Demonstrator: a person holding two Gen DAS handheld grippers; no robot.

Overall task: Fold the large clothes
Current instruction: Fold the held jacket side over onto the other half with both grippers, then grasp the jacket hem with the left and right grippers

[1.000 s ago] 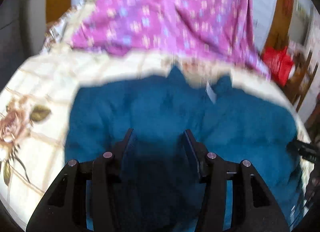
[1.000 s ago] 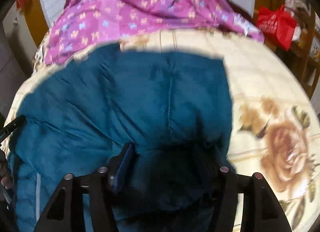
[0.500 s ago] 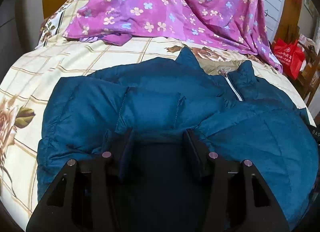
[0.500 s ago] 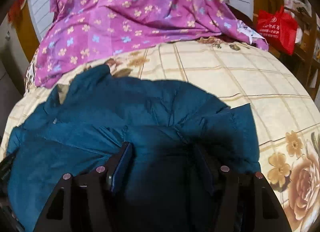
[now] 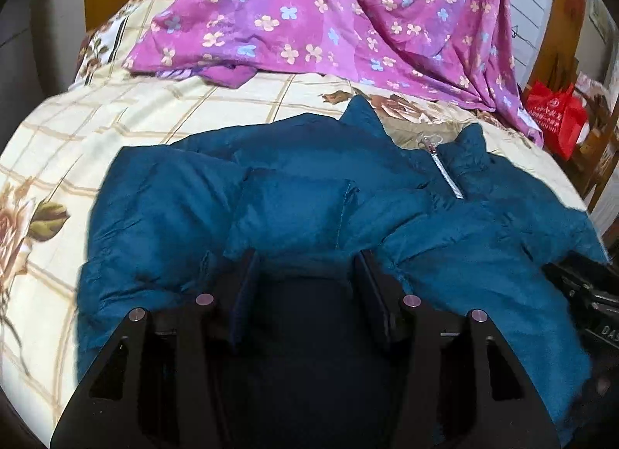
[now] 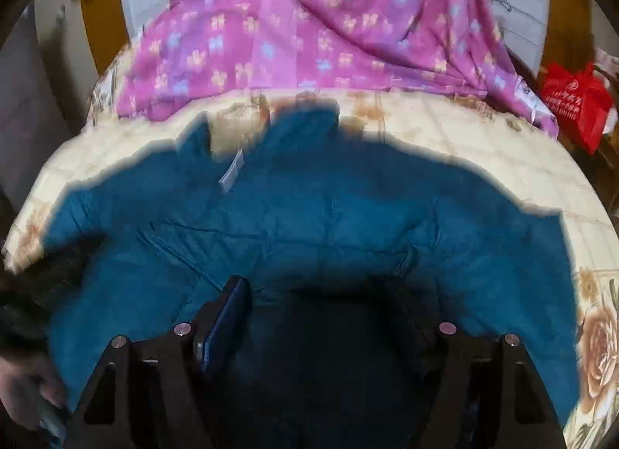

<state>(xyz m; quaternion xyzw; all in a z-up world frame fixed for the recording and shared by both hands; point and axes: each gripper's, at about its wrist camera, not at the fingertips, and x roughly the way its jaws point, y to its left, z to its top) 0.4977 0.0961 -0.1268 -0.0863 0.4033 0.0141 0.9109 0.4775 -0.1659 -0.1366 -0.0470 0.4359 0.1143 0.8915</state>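
Observation:
A teal puffer jacket (image 5: 483, 263) lies spread on the bed, collar and silver zipper (image 5: 445, 170) toward the far side. My left gripper (image 5: 307, 267) is shut on a thick fold of it, and the fabric fills the gap between the fingers. In the blurred right wrist view the jacket (image 6: 329, 217) covers the middle, with a white label (image 6: 232, 174) near the collar. My right gripper (image 6: 317, 294) sits over the jacket with its jaws opening. Fabric lies between them, and the left blue pad (image 6: 228, 309) shows bare. The right gripper (image 5: 584, 286) also shows at the right edge of the left wrist view.
The bed has a cream checked sheet (image 5: 77, 139) with rose prints. A purple floral quilt (image 5: 329, 12) is heaped at the far end. A red bag (image 5: 553, 116) and wooden furniture stand to the right of the bed. A hand (image 6: 27, 387) shows at the lower left.
The right wrist view has swung left across the jacket, and its jaws stand wider. The left gripper came down with its fold onto the jacket, then stayed put. The right gripper has entered the left view.

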